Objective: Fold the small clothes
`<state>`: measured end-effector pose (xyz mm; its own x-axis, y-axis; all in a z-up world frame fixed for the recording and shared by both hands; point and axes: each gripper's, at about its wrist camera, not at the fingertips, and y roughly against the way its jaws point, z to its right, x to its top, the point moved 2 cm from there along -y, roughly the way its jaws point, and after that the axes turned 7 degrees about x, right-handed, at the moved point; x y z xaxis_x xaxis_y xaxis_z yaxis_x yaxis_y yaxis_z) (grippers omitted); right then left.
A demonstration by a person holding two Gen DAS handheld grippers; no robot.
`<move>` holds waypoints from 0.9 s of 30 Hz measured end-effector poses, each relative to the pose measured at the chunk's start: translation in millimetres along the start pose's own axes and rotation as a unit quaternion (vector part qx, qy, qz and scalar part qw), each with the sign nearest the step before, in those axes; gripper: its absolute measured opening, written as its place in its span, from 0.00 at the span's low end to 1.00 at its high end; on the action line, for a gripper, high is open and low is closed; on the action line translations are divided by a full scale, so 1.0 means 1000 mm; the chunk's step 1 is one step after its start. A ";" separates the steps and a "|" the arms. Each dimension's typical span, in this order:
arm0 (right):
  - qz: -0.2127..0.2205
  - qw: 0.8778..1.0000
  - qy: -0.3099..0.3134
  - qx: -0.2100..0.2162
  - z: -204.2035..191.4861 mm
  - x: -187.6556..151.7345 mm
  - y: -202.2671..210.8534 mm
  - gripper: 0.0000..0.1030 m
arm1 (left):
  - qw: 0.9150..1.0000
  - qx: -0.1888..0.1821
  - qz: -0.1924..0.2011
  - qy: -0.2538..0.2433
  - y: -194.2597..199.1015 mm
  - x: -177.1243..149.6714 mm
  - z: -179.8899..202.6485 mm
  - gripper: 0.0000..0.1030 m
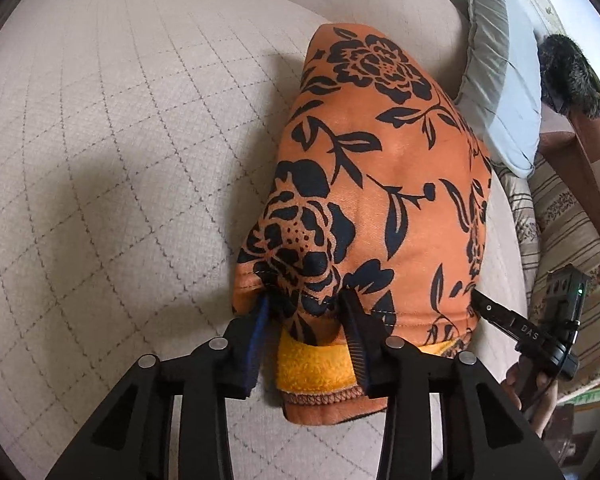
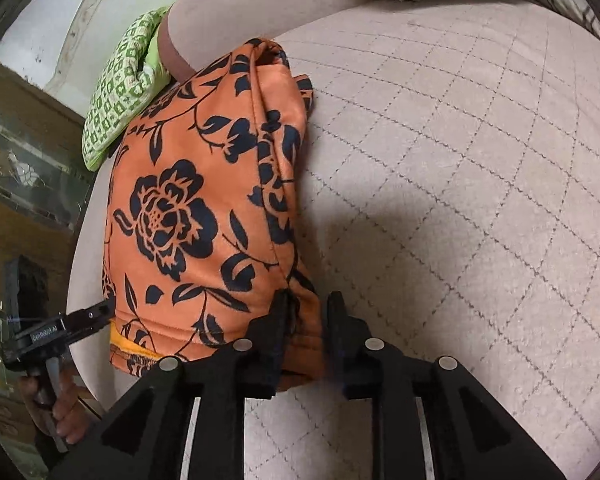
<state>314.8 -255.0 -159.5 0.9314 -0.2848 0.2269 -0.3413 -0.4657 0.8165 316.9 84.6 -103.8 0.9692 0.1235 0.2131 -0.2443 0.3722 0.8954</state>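
Note:
An orange garment with black flowers (image 1: pixel 380 184) lies folded on a quilted beige cushion (image 1: pixel 120 160). Its yellow fleece lining (image 1: pixel 316 364) shows at the near hem. My left gripper (image 1: pixel 304 312) is shut on the near hem at the garment's left corner. My right gripper (image 2: pixel 308 316) is shut on the hem at the other near corner of the same garment (image 2: pixel 188 208). Each gripper shows in the other's view, at the garment's edge: the right gripper (image 1: pixel 496 312) and the left gripper (image 2: pixel 88 316).
A grey-white pillow (image 1: pixel 496 80) and a dark furry thing (image 1: pixel 568 76) lie beyond the garment. A striped cloth (image 1: pixel 568 216) lies to the right. A green patterned cloth (image 2: pixel 120 88) sits at the cushion's edge. The quilted cushion (image 2: pixel 460 160) stretches beside the garment.

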 end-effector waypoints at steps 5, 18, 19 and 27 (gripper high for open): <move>0.029 0.999 0.016 -0.018 -0.006 -0.007 0.004 0.25 | 0.997 0.049 0.055 -0.019 0.012 -0.023 0.011 0.49; 0.093 0.995 0.004 -0.030 -0.028 -0.098 0.052 0.53 | 0.977 0.126 0.150 -0.087 0.061 -0.142 0.050 0.48; 0.092 0.995 0.012 -0.032 -0.034 -0.108 0.057 0.54 | 0.974 0.129 0.163 -0.093 0.068 -0.151 0.054 0.48; 0.139 0.984 0.081 -0.079 -0.084 -0.156 0.095 0.66 | 0.954 0.160 0.233 -0.097 0.122 -0.212 0.071 0.58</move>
<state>147.8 -184.9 -72.5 0.8174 -0.2388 0.5242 -0.5733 -0.2496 0.7804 84.2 38.2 -11.9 0.7532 0.0235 0.6573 -0.6577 0.0143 0.7531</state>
